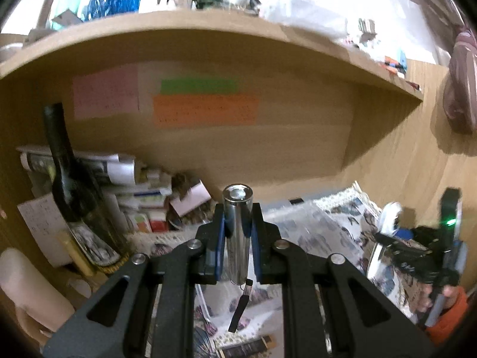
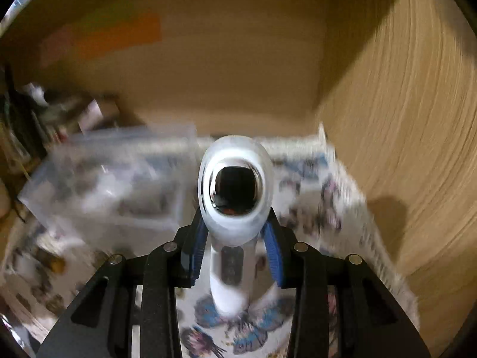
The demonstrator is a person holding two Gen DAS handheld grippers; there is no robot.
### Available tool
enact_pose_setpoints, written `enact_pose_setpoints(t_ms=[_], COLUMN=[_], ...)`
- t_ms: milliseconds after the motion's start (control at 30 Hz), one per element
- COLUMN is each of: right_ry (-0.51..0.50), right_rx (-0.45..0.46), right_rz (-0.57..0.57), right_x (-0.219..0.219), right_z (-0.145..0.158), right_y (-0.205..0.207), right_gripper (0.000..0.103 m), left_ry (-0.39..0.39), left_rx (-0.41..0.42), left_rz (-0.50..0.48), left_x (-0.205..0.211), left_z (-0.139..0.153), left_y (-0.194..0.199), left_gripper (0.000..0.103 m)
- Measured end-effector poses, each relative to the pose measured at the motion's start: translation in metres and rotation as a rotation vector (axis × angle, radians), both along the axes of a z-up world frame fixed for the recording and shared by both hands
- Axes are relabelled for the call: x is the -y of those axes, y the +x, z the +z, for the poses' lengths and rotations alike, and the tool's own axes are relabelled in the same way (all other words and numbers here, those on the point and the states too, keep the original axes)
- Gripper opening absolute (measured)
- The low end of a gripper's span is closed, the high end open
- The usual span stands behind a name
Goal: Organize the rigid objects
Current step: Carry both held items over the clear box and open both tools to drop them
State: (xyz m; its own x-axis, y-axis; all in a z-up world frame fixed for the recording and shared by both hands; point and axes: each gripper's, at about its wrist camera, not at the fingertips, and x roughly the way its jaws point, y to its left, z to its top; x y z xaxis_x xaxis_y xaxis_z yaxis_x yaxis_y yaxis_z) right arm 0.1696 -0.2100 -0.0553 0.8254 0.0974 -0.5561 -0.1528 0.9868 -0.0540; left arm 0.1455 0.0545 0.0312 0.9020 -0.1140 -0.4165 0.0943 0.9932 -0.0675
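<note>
Flashlight point(image 1: 237, 232), a silver cylinder, stands upright clamped in my left tongs point(image 1: 237, 229), lifted above the patterned cloth point(image 1: 334, 223). My right tongs point(image 2: 235, 238) grip a white handheld device point(image 2: 235, 197) by its neck. Step in hand: carrying both. Next move, in my judgement: set each inside the clear bin point(image 2: 113, 179) at 10 o'clock.

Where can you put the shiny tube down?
Free: the patterned cloth between the paper pile and the right tool. In the right view a clear box takes the left side. Crowded: around the dark bottle. The left tool holds the metal tube.
</note>
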Motion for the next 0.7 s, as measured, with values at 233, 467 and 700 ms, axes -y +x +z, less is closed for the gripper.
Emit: enact_pose_setpoints(t_ms=[233,467,700], right_ry=[0.028,0.007,-0.059], right_rx=[0.168,0.124,-0.057], right_rz=[0.068,0.165,0.270], right_x=[-0.018,-0.055,-0.092], right_z=[0.053,0.042,-0.006], right_y=[0.011,0.050,0.089], right_gripper=[0.033,0.033,0.033], left_ry=[0.045,0.098,0.057], left_rx=[0.023,-0.033,-0.255], left_rz=[0.044,0.056,-0.031], left_x=[0.003,0.006,0.002], left_z=[0.001,-0.023,-0.070], left_y=[0.016,0.046,0.090], left_gripper=[0.015,0.015,0.015])
